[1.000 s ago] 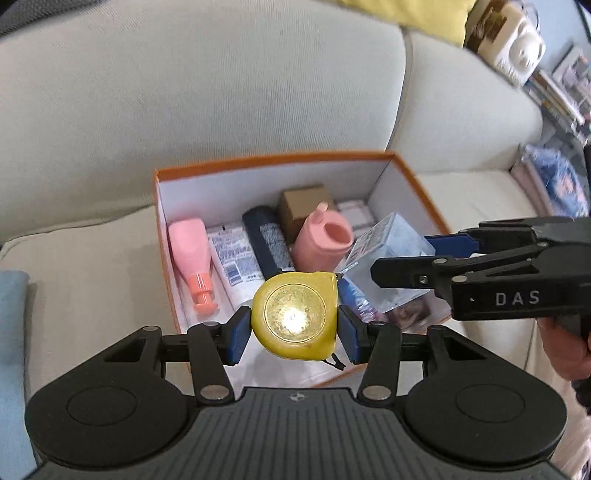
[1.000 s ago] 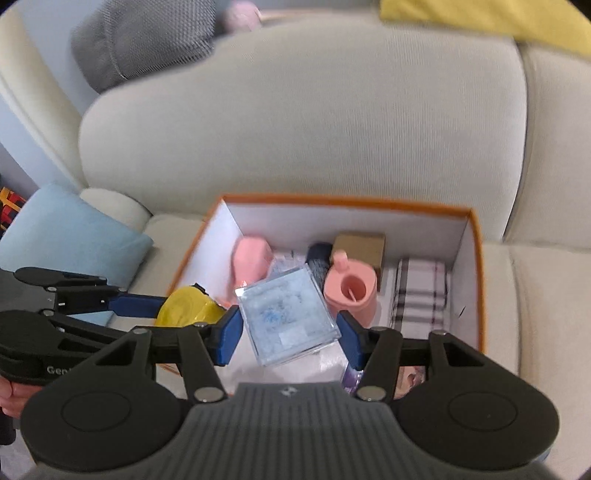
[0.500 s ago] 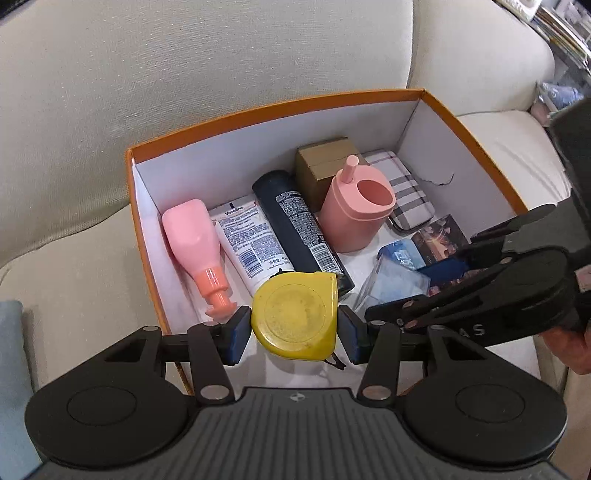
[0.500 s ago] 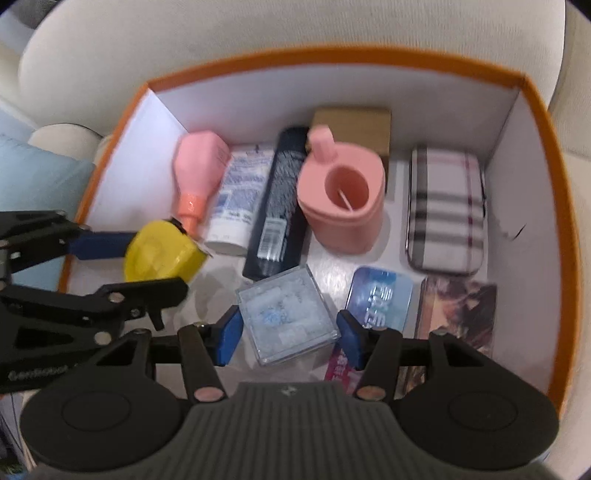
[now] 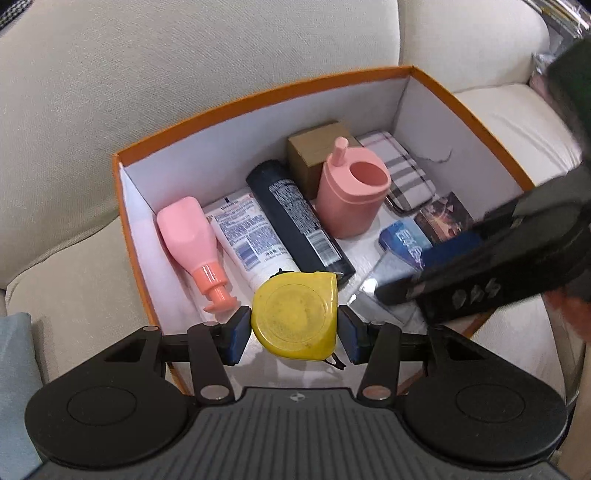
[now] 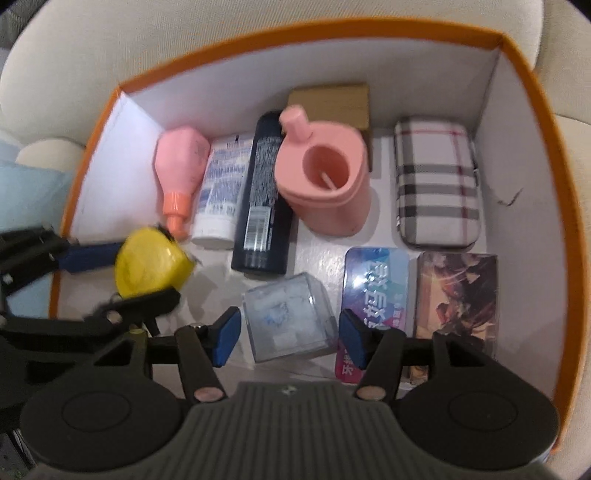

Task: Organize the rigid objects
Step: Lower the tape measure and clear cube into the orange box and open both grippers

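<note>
My left gripper is shut on a yellow tape measure, held low over the front left corner of the orange box. In the right wrist view the tape measure hangs just inside that corner. My right gripper is deep in the box. Its jaws are opening around a clear plastic cube, which rests on the box floor with thin gaps to both pads. The left wrist view shows the cube partly hidden under the right gripper.
Lying in the box are a pink bottle, a white tube, a black tube, a pink cup, a brown carton, a plaid case and two card packs. The box sits on a beige sofa; a blue cushion lies at left.
Both grippers have come down into the box. The right gripper's pads have drawn slightly off the clear cube, which now sits on the box floor. The tape measure stays gripped.
</note>
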Tool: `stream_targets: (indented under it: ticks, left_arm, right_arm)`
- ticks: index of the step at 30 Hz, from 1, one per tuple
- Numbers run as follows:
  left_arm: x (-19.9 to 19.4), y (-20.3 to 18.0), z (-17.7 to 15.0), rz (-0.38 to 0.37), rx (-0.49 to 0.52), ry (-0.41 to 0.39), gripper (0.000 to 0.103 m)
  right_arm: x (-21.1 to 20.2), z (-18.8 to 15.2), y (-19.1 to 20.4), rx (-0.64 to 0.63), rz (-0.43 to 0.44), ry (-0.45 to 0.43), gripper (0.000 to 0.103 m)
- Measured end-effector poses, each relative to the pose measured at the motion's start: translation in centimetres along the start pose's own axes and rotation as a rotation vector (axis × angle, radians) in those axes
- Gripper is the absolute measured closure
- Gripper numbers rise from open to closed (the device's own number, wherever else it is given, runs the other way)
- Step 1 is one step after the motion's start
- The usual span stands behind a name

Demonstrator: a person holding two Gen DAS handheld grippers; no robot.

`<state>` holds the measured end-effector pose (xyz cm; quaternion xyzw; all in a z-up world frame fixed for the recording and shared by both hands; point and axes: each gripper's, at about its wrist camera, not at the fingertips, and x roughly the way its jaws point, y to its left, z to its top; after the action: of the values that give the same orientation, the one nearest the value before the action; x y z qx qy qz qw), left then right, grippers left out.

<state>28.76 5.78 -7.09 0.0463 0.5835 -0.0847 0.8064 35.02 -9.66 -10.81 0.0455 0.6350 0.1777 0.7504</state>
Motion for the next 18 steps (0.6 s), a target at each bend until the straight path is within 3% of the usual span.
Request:
stream_targets:
  ticks: [4,7,10,18]
  left_arm:
    - [0.8,-0.3,1.2,0.027,-0.058,0.084,0.046]
    - [1.2,-0.5,2.1,-0.011,-0.111,0.141,0.046]
    - [1.2,-1.8,2.2,0.017,-0.071,0.148,0.046]
    - [4.8,-2.2,1.8,0.059,-0.107,0.277,0.046]
  right_arm:
    - [-2.1,-0.2,-0.3,0.006,-0.010,-0.091,0.042]
    - [-2.9,-0.3,-0.5,0.012,-0.012,-0.126,0.042]
    - [-3.4,-0.3,-1.5,0.022,-0.012,-0.153,0.043]
    - [-4.8,-1.0,-3.5,0.038,0.001,-0.184,0.042]
